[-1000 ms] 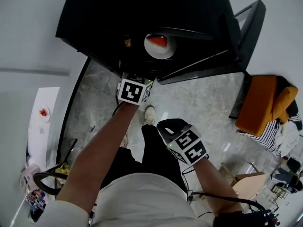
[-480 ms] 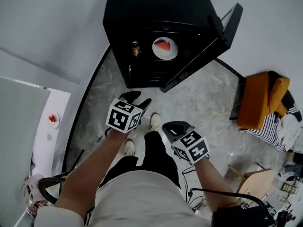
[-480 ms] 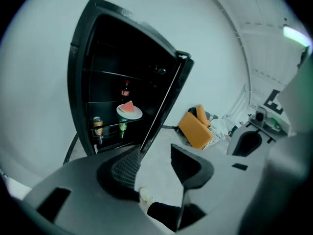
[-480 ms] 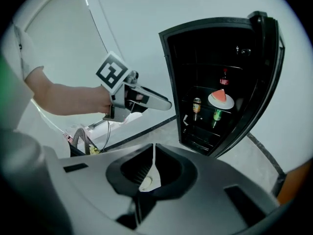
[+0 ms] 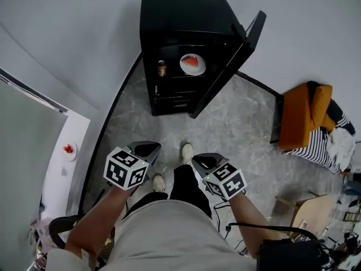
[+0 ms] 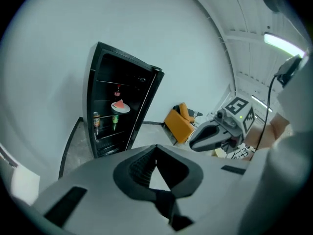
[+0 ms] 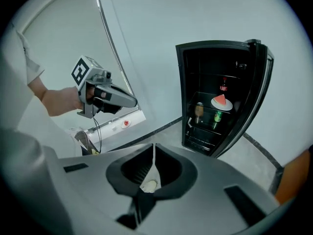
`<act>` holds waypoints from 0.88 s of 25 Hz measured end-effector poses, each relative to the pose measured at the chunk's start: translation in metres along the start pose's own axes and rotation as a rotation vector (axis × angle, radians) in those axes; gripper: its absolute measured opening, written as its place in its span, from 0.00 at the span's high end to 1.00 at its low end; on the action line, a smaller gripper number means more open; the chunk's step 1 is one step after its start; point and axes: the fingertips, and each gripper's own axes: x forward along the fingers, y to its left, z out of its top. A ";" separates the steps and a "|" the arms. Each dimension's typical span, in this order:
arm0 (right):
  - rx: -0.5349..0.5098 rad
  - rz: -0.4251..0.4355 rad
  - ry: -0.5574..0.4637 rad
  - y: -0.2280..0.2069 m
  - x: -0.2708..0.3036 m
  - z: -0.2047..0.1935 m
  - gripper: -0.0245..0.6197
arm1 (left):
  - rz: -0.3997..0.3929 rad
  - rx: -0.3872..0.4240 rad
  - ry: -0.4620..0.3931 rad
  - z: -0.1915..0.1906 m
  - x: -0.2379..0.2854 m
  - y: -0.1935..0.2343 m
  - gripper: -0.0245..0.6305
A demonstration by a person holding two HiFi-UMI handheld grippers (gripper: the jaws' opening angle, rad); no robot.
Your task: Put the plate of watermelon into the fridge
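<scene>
The white plate with a red watermelon slice rests on a middle shelf of the black fridge, whose door stands wide open. In the left gripper view the plate sits far off, and in the right gripper view the plate is just as distant. My left gripper is held low in front of the body, well away from the fridge, shut and empty. Beside it my right gripper is also shut on nothing.
A can stands left of the plate, with a bottle on the shelf above. An orange chair with striped cloth is at the right. At the left, a white counter carries a small dish. Grey stone floor lies between.
The person has stepped back from the fridge. My left gripper has pulled away from the shelf and its jaws have come together. The plate stays on the shelf; the right gripper has barely moved.
</scene>
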 end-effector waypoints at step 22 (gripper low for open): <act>-0.037 0.009 -0.110 0.085 -0.047 0.001 0.94 | -0.094 0.024 0.037 -0.061 -0.078 -0.067 0.94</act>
